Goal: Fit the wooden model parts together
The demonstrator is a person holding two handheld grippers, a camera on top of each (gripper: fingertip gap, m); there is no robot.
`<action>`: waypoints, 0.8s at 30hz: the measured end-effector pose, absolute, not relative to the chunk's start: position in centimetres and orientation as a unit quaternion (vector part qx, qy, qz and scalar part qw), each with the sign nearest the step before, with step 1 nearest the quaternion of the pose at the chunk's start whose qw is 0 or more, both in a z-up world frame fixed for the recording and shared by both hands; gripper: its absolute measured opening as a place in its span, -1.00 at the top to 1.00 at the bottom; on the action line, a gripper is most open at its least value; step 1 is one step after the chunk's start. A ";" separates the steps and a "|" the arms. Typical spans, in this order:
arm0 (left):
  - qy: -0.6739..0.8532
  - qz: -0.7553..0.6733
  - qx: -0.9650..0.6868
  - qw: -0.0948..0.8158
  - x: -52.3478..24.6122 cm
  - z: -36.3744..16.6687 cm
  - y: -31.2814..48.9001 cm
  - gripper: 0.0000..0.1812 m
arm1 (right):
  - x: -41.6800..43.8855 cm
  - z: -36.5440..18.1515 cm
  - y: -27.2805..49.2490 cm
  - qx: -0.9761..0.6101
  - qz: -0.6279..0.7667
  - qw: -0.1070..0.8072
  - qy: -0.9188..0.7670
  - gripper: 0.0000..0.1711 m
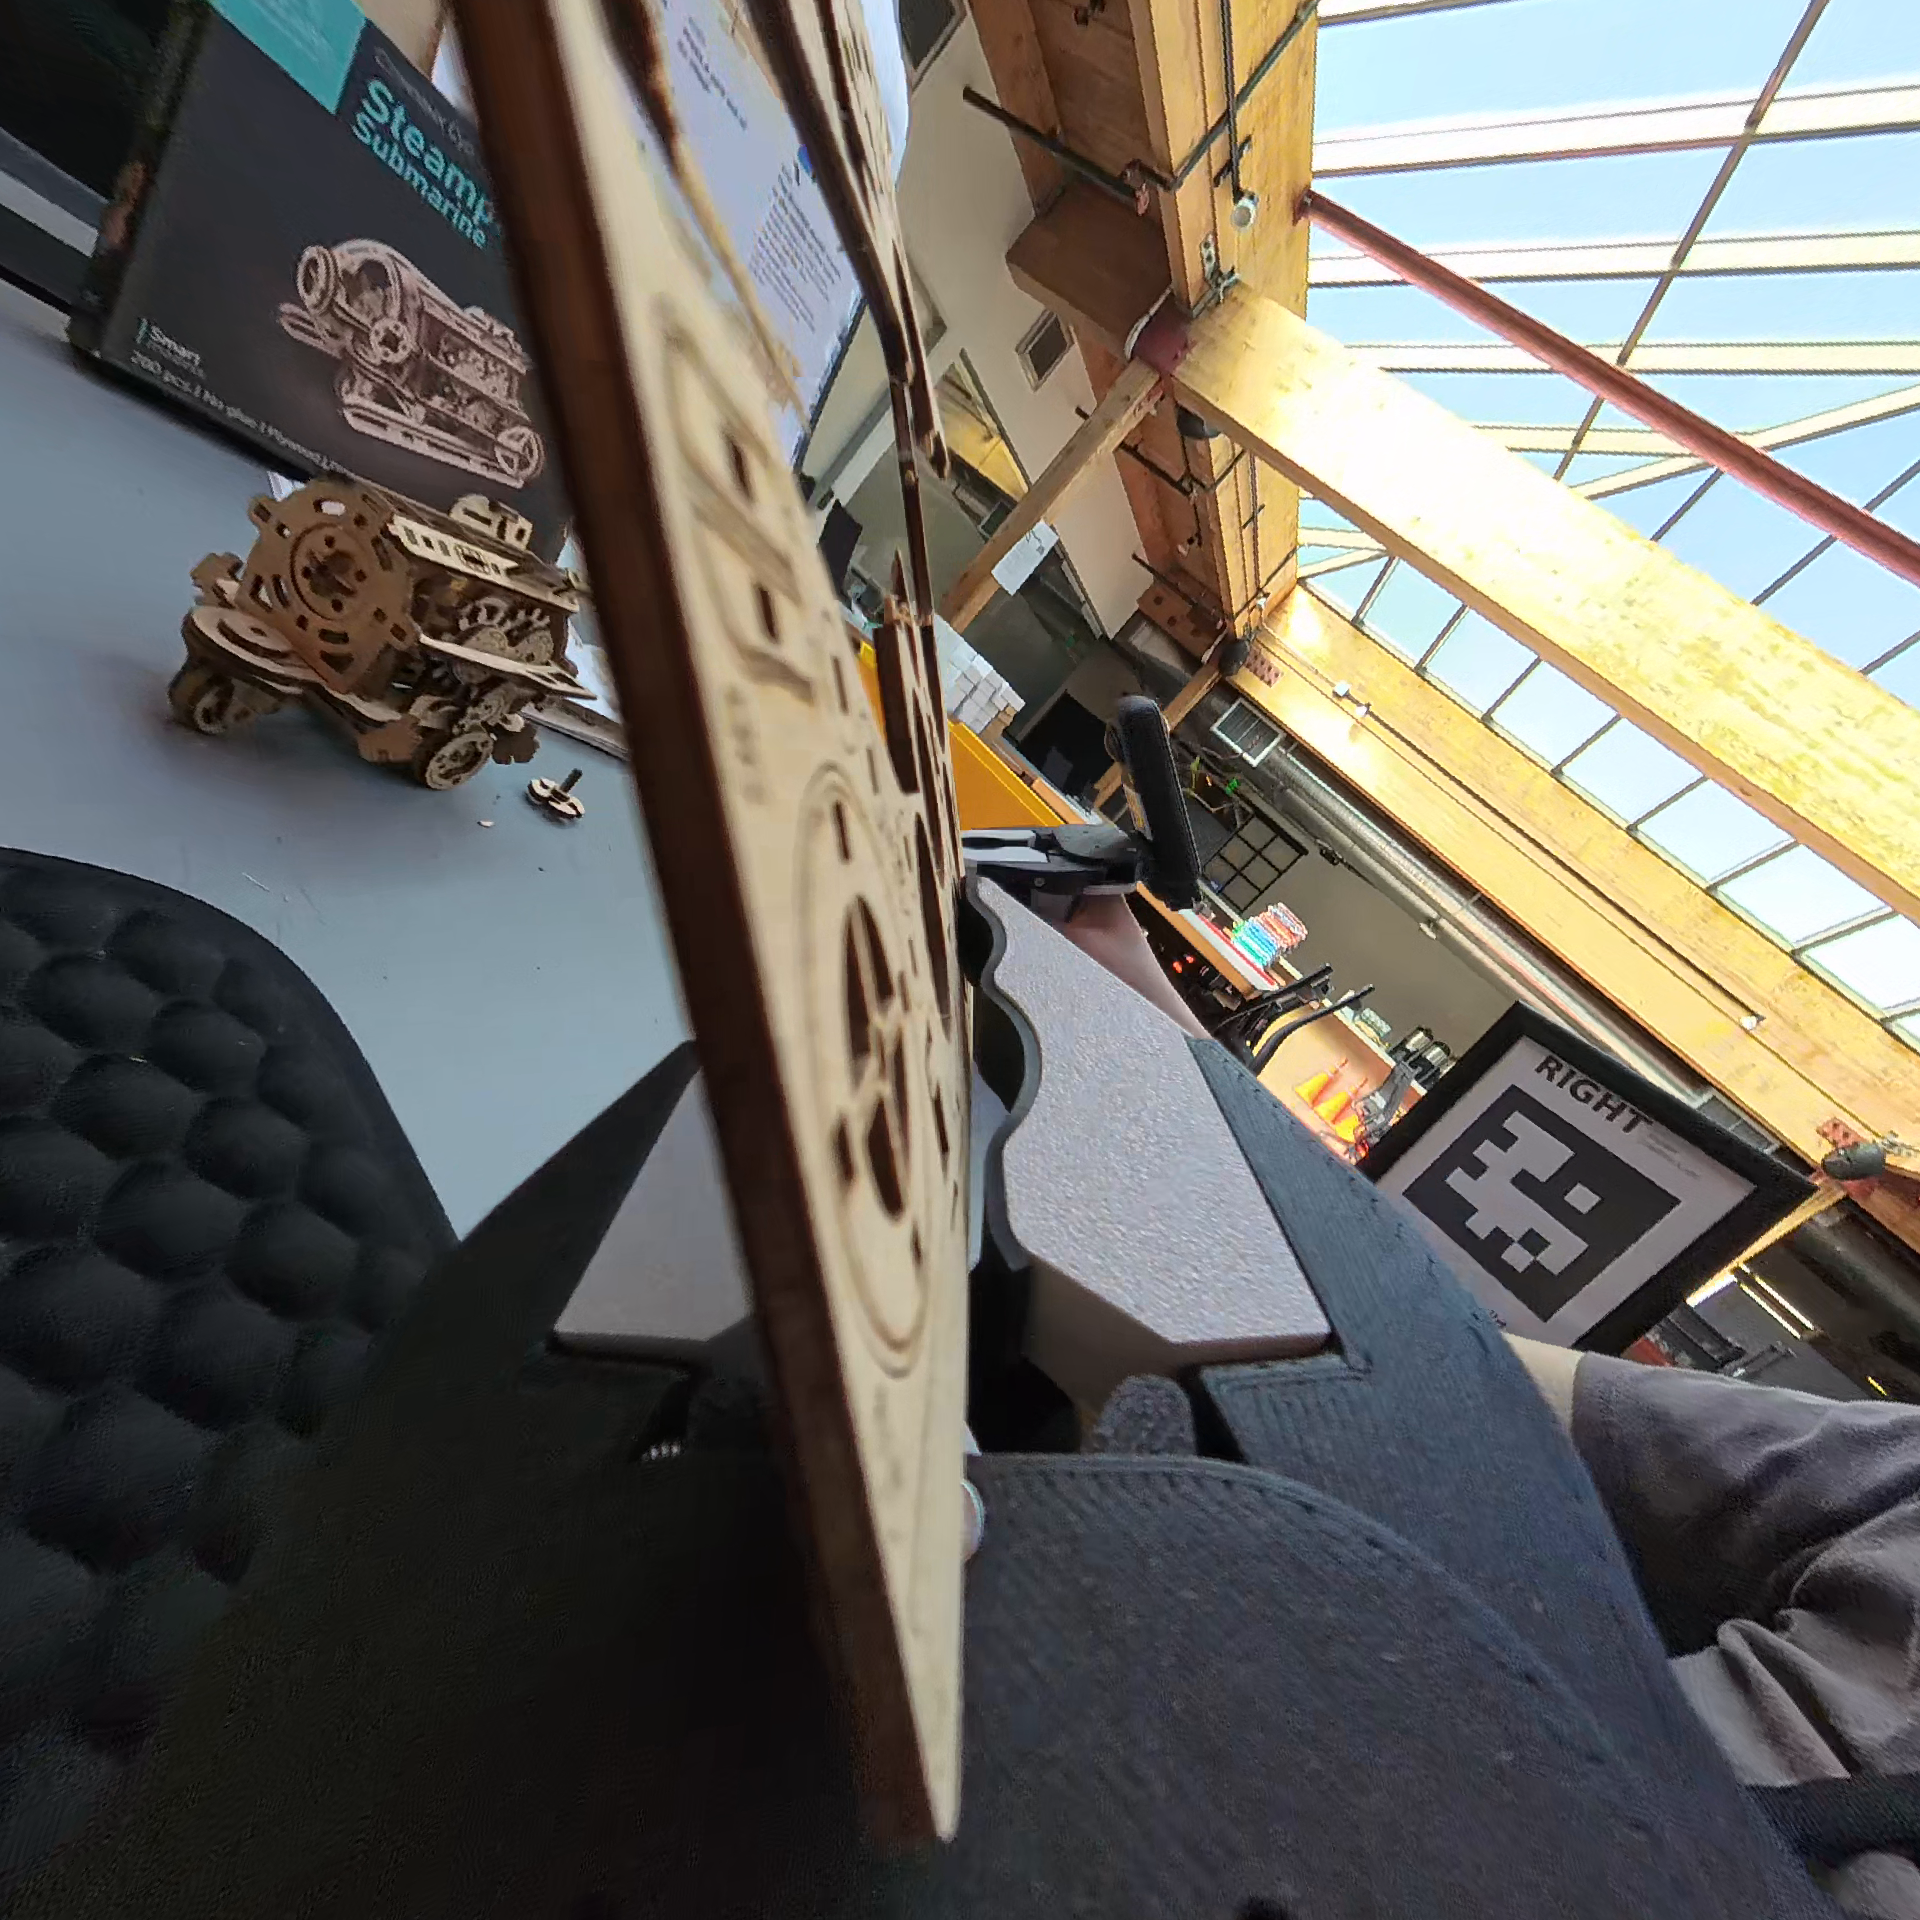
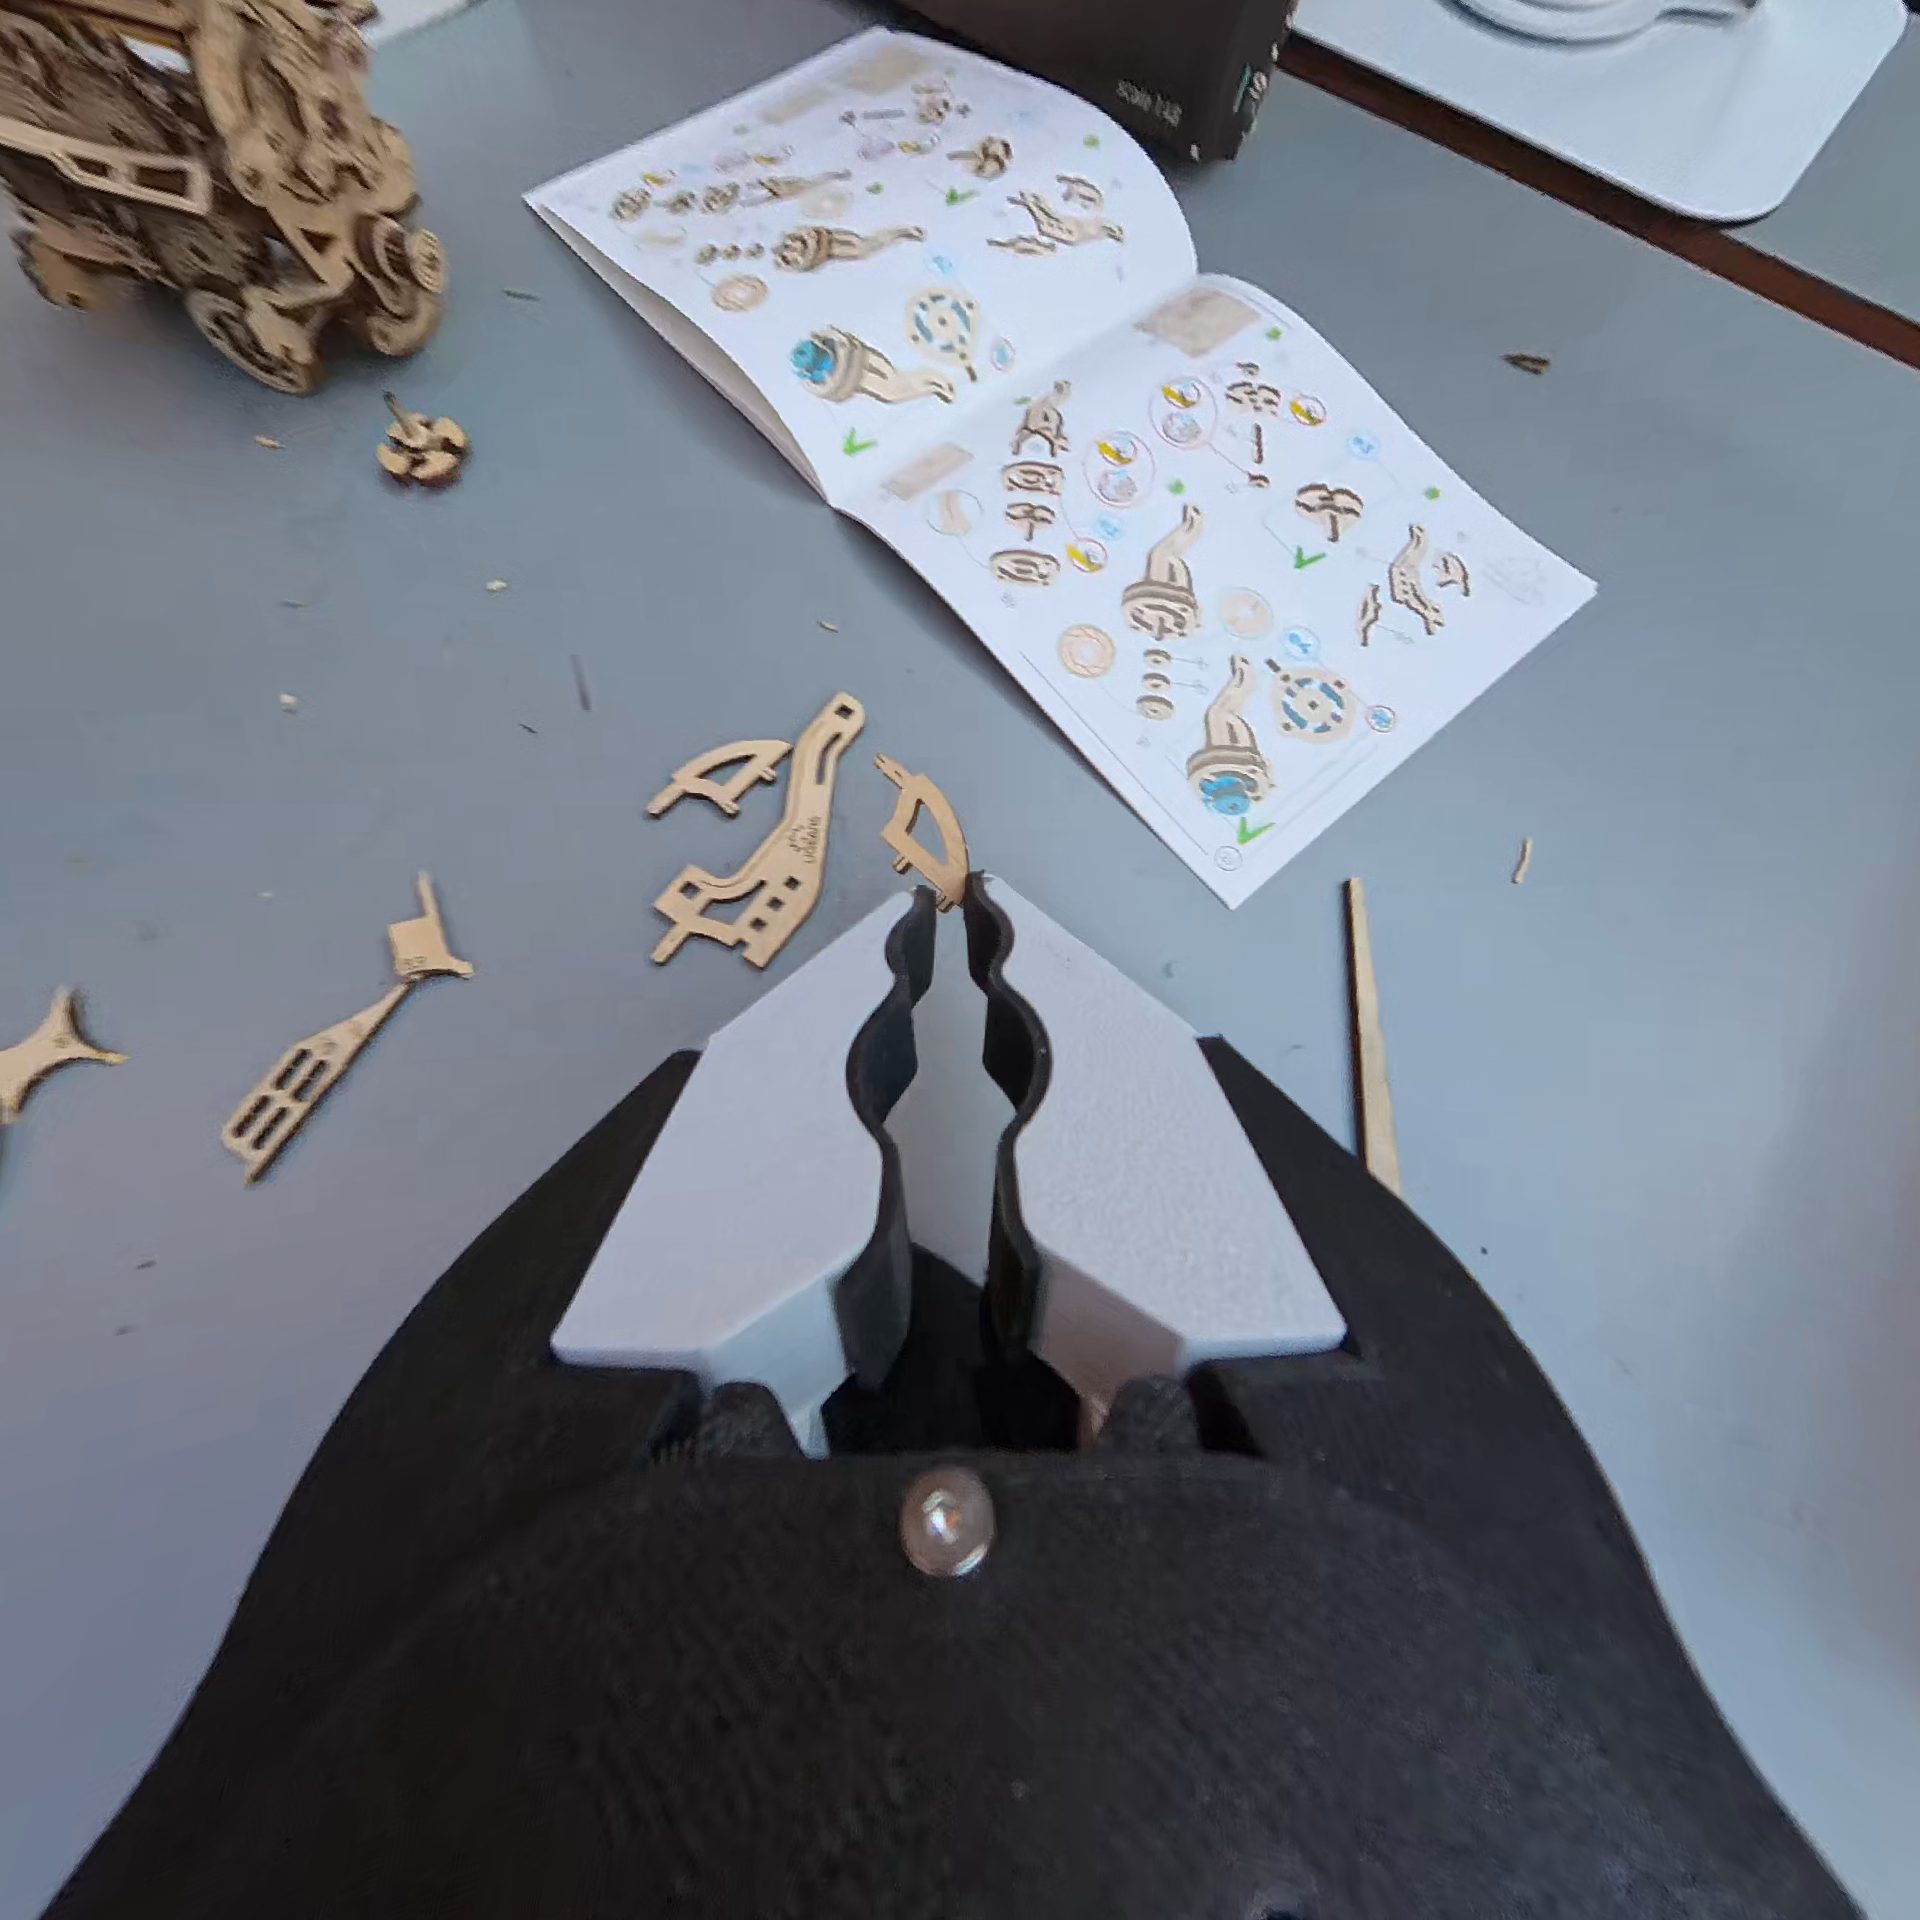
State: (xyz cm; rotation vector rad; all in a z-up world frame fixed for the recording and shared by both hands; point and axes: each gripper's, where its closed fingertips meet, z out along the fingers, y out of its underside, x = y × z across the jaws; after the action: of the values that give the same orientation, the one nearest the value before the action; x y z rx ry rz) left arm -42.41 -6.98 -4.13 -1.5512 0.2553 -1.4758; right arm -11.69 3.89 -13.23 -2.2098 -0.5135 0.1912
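Left hand-held gripper [image 1: 831, 1039]: clenched on a laser-cut wooden sheet [image 1: 769, 790], held on edge and tilted, rising past the top of the left wrist view. Several cut-outs in the sheet are already empty.

Right hand-held gripper [image 2: 943, 891]: fingers nearly closed, tips pinching the near end of a small curved wooden part [image 2: 920, 826], which rests low at the grey tabletop [image 2: 312, 644]; whether it is lifted clear I cannot tell.

Loose wooden pieces on the tabletop, left of the right gripper's tips:
- a long bracket with square holes [image 2: 764, 852];
- a small arc-shaped piece [image 2: 715, 777], touching the bracket's upper edge;
- a slotted paddle-shaped piece [image 2: 332, 1039], farther left;
- a pointed fragment [image 2: 47, 1049] at the left edge of the view.

Part-built wooden model [image 2: 218, 177]: geared and wheeled, upright at the far left of the tabletop. A small round wheel on a pin [image 2: 421, 442] lies just in front of it.

Instruction booklet [image 2: 1060, 416]: open, pages up, beyond the gripper and to the right.

Thin wooden stick [image 2: 1369, 1029]: lying right of the gripper.

Dark kit box [image 1: 312, 281]: standing behind the model.

Scattered wood chips across the tabletop.
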 end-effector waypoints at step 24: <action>0.446 -0.424 -0.722 0.317 -39.2 -9.4 -10.5 0.99 | -35.1 -0.5 -3.5 -0.658 0.330 0.416 -0.534 0.27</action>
State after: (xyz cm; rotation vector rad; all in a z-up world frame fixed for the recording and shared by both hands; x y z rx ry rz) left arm -39.21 -10.51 -9.38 -1.9013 1.1730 -1.1150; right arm -35.15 -3.53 -0.48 -1.6527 -1.3398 0.8299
